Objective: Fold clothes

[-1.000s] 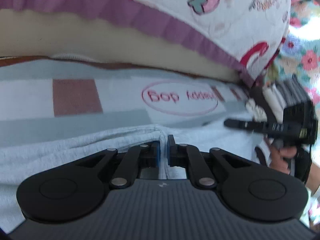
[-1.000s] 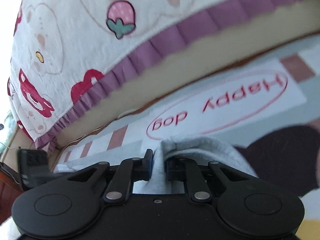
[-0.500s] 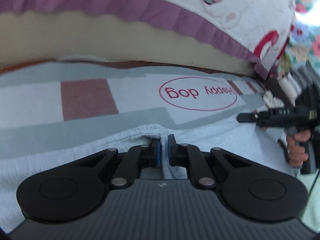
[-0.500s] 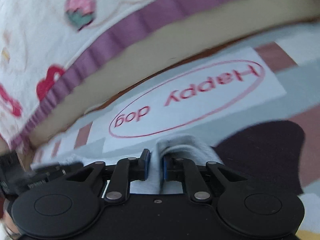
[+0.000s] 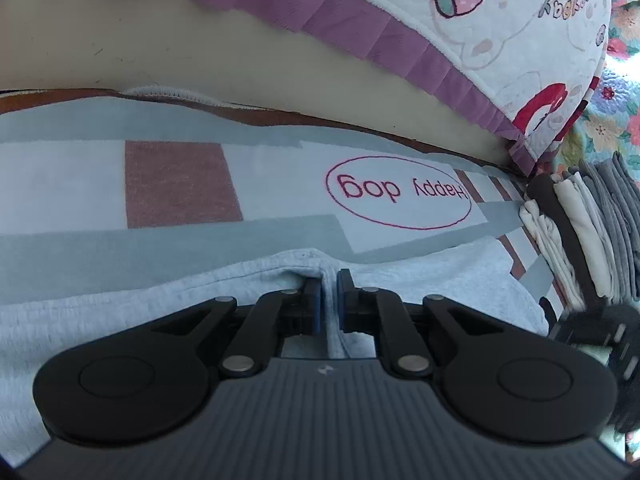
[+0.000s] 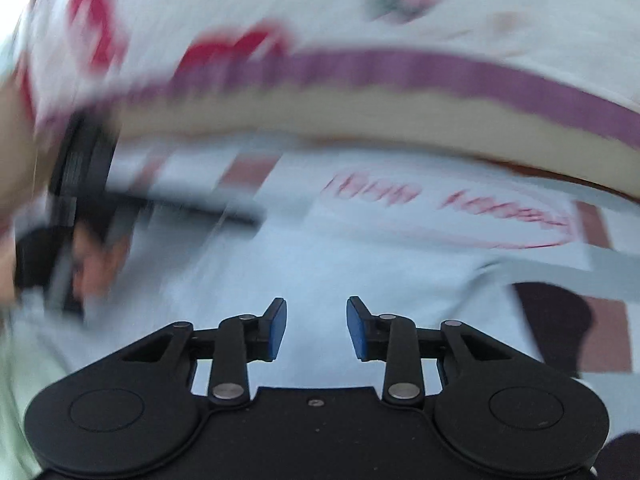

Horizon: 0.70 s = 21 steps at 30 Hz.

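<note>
**Grey Knit Garment: Left Grip Held, Right Grip Releasing**

Grey knit fabric sits pinched between my left gripper (image 5: pixel 329 300) fingers, which are nearly closed on a raised ridge of the garment (image 5: pixel 140 300). I judge this grip anchors one edge so the fold holds its line. My right gripper (image 6: pixel 316 328) fingers are opening, pads partly apart with nothing between them; the pale cloth lies flat beneath, so that side appears released. The garment rests on the patterned mat (image 5: pixel 176 184) on the floor. Further out, a stack of folded clothes (image 5: pixel 576 232) stands at the mat's edge, below the bed (image 5: pixel 200 40).
</note>
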Each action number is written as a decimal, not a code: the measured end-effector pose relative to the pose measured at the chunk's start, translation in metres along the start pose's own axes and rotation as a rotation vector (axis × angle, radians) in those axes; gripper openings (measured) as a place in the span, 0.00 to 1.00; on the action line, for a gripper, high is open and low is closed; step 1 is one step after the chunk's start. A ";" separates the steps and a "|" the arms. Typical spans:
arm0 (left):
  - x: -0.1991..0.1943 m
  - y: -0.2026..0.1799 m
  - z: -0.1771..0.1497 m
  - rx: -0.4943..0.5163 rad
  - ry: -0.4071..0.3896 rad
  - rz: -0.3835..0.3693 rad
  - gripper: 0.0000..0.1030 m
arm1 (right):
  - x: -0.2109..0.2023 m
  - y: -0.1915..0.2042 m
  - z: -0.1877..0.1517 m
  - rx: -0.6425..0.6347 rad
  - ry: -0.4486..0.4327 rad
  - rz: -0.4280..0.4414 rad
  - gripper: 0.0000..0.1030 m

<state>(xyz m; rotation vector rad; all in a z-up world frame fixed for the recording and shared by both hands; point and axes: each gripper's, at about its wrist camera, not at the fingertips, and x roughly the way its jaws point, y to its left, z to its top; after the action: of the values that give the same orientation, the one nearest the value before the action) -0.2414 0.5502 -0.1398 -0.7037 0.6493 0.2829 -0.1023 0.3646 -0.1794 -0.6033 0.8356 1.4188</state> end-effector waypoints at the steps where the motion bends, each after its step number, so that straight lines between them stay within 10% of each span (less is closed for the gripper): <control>1: -0.001 -0.001 0.001 0.004 0.001 0.004 0.09 | 0.006 0.010 -0.007 -0.051 0.035 -0.013 0.37; 8: -0.022 -0.019 0.006 0.087 -0.020 0.049 0.14 | -0.002 0.006 -0.044 -0.040 0.016 -0.020 0.48; 11: -0.040 -0.025 0.007 0.115 -0.064 0.109 0.37 | -0.007 0.005 -0.059 -0.046 -0.001 -0.025 0.53; 16: -0.073 -0.035 0.003 0.116 -0.091 0.022 0.39 | -0.006 0.019 -0.059 -0.074 -0.025 -0.046 0.57; 21: -0.036 -0.099 -0.040 0.404 0.128 0.253 0.43 | -0.009 0.019 -0.064 -0.065 -0.042 -0.049 0.58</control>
<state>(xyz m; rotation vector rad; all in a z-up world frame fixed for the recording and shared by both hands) -0.2424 0.4494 -0.0896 -0.2525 0.8891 0.3289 -0.1300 0.3104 -0.2078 -0.6373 0.7385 1.4138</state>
